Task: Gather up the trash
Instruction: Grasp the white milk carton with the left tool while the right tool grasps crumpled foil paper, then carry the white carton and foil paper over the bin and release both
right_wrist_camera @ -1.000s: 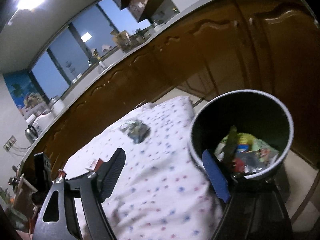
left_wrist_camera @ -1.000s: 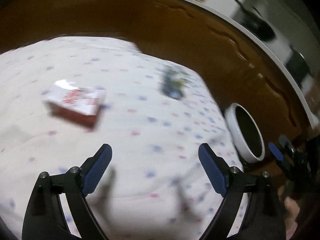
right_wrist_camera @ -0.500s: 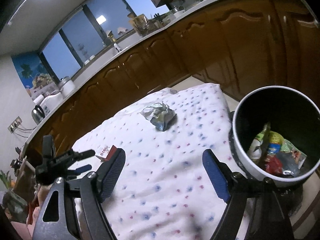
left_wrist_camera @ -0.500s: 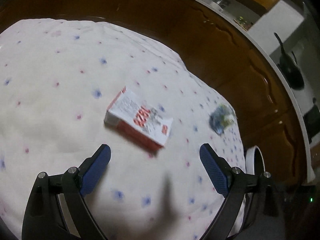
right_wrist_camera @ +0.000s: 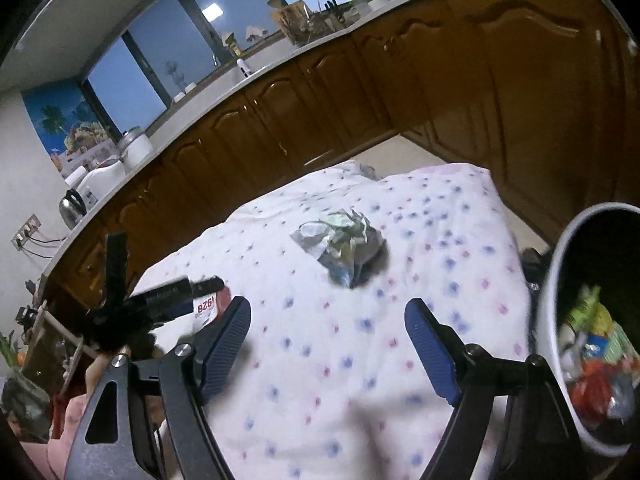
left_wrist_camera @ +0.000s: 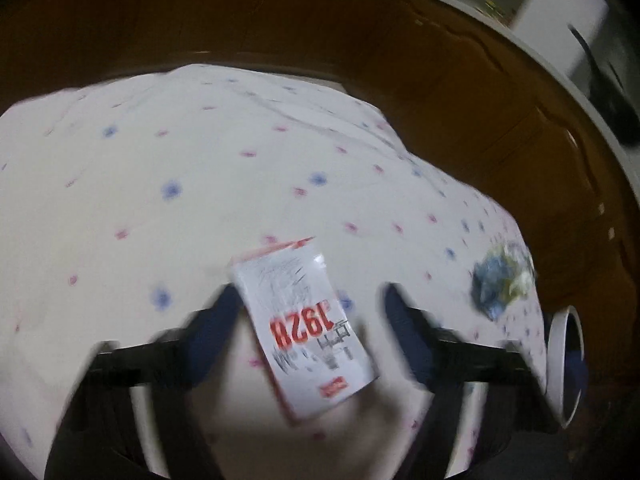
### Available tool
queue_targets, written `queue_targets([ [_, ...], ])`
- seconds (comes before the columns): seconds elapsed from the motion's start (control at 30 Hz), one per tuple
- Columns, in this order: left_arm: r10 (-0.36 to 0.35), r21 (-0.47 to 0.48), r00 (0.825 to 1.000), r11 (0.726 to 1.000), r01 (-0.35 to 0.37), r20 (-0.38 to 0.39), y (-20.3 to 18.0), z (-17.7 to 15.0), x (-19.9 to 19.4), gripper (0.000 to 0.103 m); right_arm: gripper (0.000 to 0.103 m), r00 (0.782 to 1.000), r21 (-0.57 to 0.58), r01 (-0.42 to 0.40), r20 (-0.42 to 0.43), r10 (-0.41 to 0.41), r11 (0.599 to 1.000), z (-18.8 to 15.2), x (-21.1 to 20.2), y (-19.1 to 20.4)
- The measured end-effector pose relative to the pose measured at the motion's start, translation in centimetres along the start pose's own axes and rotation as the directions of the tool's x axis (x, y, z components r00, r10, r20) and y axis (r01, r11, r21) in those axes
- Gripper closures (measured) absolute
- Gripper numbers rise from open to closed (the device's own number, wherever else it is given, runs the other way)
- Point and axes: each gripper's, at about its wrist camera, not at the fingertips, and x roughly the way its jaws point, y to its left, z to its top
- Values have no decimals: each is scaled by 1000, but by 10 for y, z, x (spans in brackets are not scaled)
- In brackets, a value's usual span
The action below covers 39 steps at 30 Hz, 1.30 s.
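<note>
Kitchen, brown cabinets [right_wrist_camera: 400, 92] behind; work surface is a white dotted cloth [right_wrist_camera: 320, 360].

Box [left_wrist_camera: 308, 328]: white-and-red carton, flat on the cloth, well left of the bin [right_wrist_camera: 592, 320]. It lies between the fingers of the left gripper [left_wrist_camera: 310, 320], whose jaws are closing on it. The view is blurred; one pad looks close to the box's edge, the other stands clear, so no grip yet.

Wrapper [right_wrist_camera: 340, 244]: crumpled blue-grey wad, loose on the cloth, nearer the bin than the box is, untouched. The right gripper [right_wrist_camera: 328, 328] hangs short of it, jaws wide apart and empty.

Bin: white rim, dark inside, at the cloth's right edge, already holding several coloured scraps.

Progress, as judged: part done. Two pieces visibly remain on the cloth; the box is about to be taken, and the wrapper looks to be next.
</note>
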Motion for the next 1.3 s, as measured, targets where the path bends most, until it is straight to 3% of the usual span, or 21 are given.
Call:
queue_targets([
  [0.03, -20, 33, 1000, 999, 21, -15, -5, -2, 3, 58, 22, 1000, 3, 2, -4, -2, 1000, 2, 6, 0],
  [0.17, -63, 121, 998, 991, 64, -12, -11, -14, 1, 58, 22, 1000, 12, 25, -16, -25, 1000, 12, 33, -5],
  [0.37, -122, 123, 991, 984, 128, -53, -9, -29, -10, 58, 23, 998, -1, 39, -43, -39, 999, 23, 69, 3],
  [0.43, -121, 128, 991, 984, 127, -54, -10, -34, -13, 58, 30, 998, 7, 32, -46, -31, 999, 24, 76, 5],
  [0.47, -114, 132, 992, 984, 120, -51, -11, -35, -14, 57, 44, 998, -4, 40, -53, -40, 999, 24, 79, 7],
  [0.5, -103, 135, 994, 985, 108, -48, -12, -36, -14, 56, 67, 997, -15, 54, -58, -54, 998, 24, 81, 8],
  [0.57, -103, 132, 994, 985, 108, -43, -11, -39, -13, 56, 97, 996, -13, 59, -63, -60, 998, 23, 80, 7],
  [0.97, -164, 143, 986, 977, 161, 8, -14, -50, -41, 59, 100, 999, -19, 15, 34, -14, 1000, -4, -4, 11],
  [1.3, -237, 268, 972, 936, 228, 1, -68, -83, -71, 59, 101, 992, 52, 20, 123, -26, 998, -45, -79, -4],
])
